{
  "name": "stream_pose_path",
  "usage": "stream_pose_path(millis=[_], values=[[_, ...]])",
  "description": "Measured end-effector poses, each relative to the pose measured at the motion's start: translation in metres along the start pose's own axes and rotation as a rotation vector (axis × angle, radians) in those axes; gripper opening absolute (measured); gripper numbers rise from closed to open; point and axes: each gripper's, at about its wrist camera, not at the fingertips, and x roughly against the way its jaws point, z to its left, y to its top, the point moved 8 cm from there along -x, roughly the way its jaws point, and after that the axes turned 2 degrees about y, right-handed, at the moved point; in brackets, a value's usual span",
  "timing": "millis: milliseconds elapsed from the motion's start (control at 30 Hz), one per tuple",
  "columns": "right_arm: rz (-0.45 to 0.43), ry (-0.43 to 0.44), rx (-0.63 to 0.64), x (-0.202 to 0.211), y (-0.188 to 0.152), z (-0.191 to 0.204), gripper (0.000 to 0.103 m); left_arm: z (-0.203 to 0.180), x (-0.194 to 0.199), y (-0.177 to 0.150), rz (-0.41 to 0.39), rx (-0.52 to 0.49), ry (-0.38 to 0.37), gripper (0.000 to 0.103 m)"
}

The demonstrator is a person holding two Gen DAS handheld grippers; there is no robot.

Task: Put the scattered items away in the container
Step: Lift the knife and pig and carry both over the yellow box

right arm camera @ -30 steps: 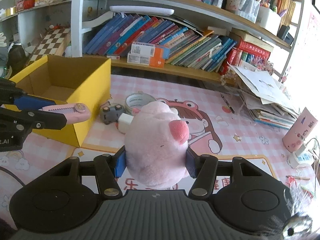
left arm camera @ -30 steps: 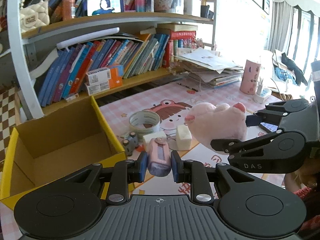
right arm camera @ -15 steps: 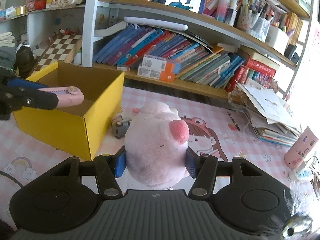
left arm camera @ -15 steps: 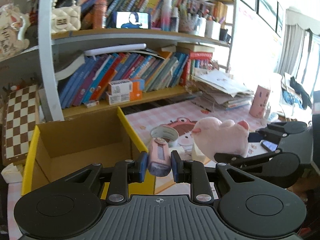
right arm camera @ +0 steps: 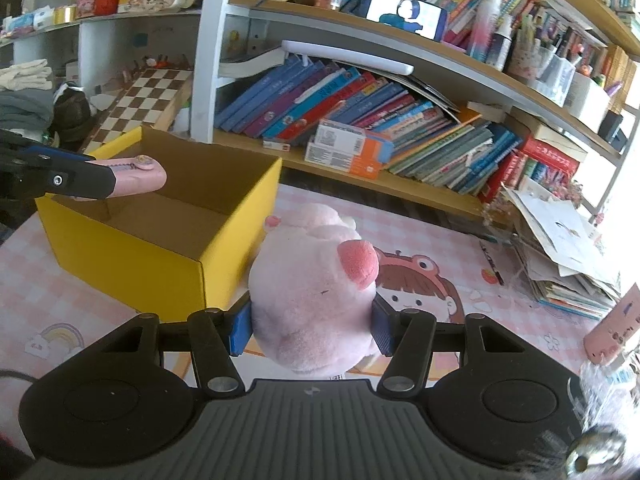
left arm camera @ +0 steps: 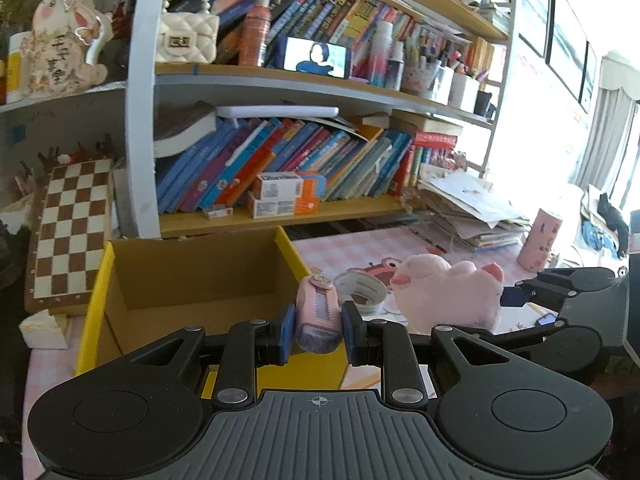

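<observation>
My left gripper (left arm camera: pixel 318 326) is shut on a small pink utility knife (left arm camera: pixel 319 316), which hangs over the near right corner of the open yellow cardboard box (left arm camera: pixel 96 292). From the right wrist view the same pink knife (right arm camera: pixel 138 176) pokes out of the left gripper (right arm camera: pixel 80 178) above the box's (right arm camera: pixel 152 256) left rim. My right gripper (right arm camera: pixel 312 326) is shut on a pink plush pig (right arm camera: pixel 312 280), held just right of the box. The pig (left arm camera: pixel 448 294) also shows at the right of the left wrist view. The box looks empty inside.
A roll of tape (left arm camera: pixel 360 290) lies on the pink checked mat (right arm camera: pixel 440 280) beside the box. Behind stands a bookshelf (left arm camera: pixel 280 216) full of books, with a chessboard (left arm camera: pixel 72 232) leaning at left. A paper stack (right arm camera: pixel 560 248) and a pink cup (left arm camera: pixel 540 240) sit at right.
Both grippers have moved left toward the yellow box and risen a little. The knife now hangs over the box's corner and the pig sits right beside its wall. Both grips are unchanged.
</observation>
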Motion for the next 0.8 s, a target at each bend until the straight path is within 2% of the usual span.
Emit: stream_pose_path(millis=[333,600,800], values=[[-0.027,0.066,0.065,-0.005,0.028,0.021,0.055,0.035,0.022,0.042,-0.102,-0.028,0.101,0.023],[-0.06,0.108,0.124,-0.012,0.054,0.034,0.055,0.055,0.03,0.07,-0.167,-0.146,0.217,0.023],[-0.105,0.136,0.163,-0.017,0.083,0.041,0.055,0.065,0.034,0.088,-0.201,-0.189,0.25,0.023]])
